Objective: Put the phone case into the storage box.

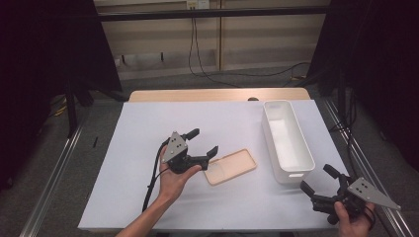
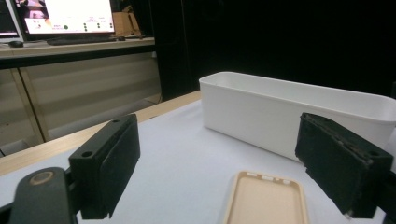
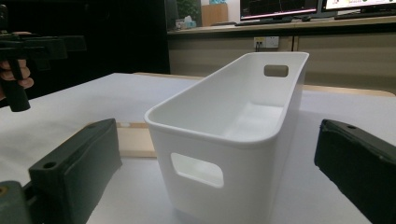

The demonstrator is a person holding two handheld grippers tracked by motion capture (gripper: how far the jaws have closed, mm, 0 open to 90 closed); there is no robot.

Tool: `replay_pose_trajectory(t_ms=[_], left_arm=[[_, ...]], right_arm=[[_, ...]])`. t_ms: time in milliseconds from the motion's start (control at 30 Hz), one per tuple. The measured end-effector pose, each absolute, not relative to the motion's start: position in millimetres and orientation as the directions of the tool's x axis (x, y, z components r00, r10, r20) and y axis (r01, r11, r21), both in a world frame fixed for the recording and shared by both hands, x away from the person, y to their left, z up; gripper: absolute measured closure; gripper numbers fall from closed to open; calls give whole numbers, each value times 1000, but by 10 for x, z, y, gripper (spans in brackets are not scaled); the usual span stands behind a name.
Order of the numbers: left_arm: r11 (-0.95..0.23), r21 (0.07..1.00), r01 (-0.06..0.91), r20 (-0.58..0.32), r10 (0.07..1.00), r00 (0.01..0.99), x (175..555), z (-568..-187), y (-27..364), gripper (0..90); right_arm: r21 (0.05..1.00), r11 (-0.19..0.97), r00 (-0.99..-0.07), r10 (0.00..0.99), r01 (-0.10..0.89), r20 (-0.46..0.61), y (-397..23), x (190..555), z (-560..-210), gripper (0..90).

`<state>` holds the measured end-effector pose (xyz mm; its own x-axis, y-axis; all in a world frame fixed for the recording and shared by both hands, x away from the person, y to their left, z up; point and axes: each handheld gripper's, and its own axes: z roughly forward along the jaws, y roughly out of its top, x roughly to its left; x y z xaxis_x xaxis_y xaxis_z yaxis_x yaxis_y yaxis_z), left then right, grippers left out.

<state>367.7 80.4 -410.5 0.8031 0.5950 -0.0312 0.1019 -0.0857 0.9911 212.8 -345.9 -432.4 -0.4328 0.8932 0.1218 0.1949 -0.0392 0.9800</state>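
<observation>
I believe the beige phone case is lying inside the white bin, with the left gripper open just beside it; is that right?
Not quite: the beige phone case lies on the table's white sheet, to the left of the white bin, not inside it, as the high view shows. The left gripper is indeed open beside it.

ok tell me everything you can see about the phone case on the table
The phone case is a peach-tan shell that looks like soft plastic or rubber. It lies flat, open side up, on the white table cover, set at a slant, with a raised rim, rounded corners and small cutouts along the edge facing the white bin. It is empty. It sits apart from the bin, on its left in the high view. The left gripper is just beside it with open jaws; I cannot tell if they touch it.
</observation>
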Motion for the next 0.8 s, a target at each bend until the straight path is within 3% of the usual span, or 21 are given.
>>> replay_pose_trajectory(t_ms=[433,567,800], left_arm=[[-132,982,134,-45,526,849,3758,-4219,702,361],[-136,980,145,-58,504,862,3760,-4229,698,515],[-161,973,166,-80,439,895,3759,-4214,646,706]], right_arm=[[980,-35,-437,892,194,119,-3459,2125,-4323,1],[980,-35,-437,892,194,118,-3463,2121,-4323,1],[980,-32,-438,891,196,117,-3459,2122,-4325,1]])
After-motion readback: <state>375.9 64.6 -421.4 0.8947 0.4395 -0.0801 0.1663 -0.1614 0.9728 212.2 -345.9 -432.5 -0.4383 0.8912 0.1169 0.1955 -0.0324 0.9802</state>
